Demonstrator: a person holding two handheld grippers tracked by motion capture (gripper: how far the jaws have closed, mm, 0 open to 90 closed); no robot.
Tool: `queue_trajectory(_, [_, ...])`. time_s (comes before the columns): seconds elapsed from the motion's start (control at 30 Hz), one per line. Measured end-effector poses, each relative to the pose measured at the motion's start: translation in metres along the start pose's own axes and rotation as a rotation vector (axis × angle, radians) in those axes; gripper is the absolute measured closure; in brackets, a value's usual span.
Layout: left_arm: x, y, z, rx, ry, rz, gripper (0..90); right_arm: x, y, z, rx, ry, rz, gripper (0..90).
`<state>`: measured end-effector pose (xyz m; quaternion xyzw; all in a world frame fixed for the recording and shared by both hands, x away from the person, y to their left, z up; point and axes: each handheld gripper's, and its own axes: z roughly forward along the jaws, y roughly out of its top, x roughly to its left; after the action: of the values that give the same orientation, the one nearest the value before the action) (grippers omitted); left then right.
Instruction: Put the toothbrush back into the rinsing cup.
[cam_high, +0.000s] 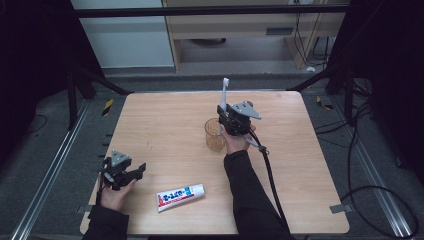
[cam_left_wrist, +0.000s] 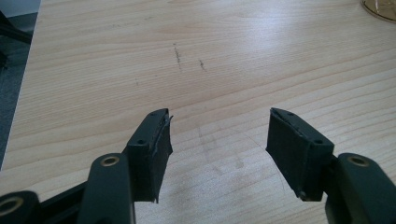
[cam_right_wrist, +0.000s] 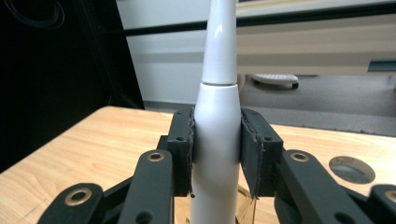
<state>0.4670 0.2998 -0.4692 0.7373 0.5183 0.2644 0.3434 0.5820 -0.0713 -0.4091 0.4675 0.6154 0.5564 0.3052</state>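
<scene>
My right gripper is shut on a white electric toothbrush, held upright with its head pointing up, right beside and above a clear amber plastic cup at the table's middle. In the right gripper view the toothbrush is pinched between both pads of the right gripper, and the cup's rim shows just below it. My left gripper rests low at the table's front left, open. In the left gripper view the left gripper holds nothing, with bare wood between its fingers. A toothpaste tube lies near the front edge.
The wooden table has dark floor and metal rails on both sides. A cable trails from the right gripper toward the front right. The cup's edge shows at the top right of the left gripper view. A round hole sits in the tabletop.
</scene>
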Motion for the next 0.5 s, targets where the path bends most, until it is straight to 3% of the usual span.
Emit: queue_trajectory(0.5, [-0.0008, 0.0001, 0.0001, 0.001, 0.0, 0.002, 39.0, -0.002, -0.0075, -0.0011, 0.09, 0.007, -0.037, 67.0])
